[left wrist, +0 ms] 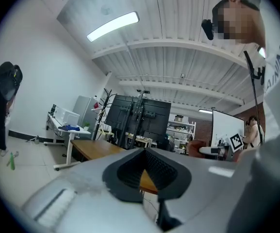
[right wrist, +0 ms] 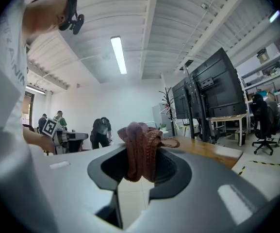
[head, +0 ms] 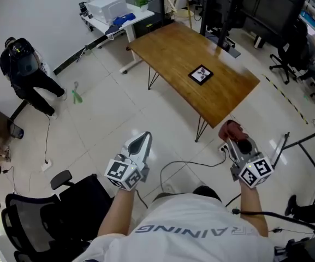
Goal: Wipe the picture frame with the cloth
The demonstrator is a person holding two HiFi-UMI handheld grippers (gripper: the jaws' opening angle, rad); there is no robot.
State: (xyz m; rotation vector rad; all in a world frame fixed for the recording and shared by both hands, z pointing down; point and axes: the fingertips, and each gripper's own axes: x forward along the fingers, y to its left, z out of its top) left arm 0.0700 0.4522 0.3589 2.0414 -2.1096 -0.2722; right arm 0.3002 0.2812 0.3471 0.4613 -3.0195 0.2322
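Observation:
A small black picture frame (head: 201, 74) lies flat on the wooden table (head: 173, 48), well ahead of both grippers. My right gripper (head: 231, 134) is shut on a bunched reddish-brown cloth (head: 231, 129), which sticks up between the jaws in the right gripper view, cloth (right wrist: 140, 149). My left gripper (head: 144, 139) is held over the floor to the left, its jaws shut with nothing between them (left wrist: 143, 152). Both grippers are short of the table's near edge.
A white desk (head: 122, 19) with a white box and a blue item stands beyond the table's far left. A person in black (head: 23, 70) bends over at the left. A black office chair (head: 48, 217) is at the lower left; dark monitor stands (head: 228, 7) rise behind the table.

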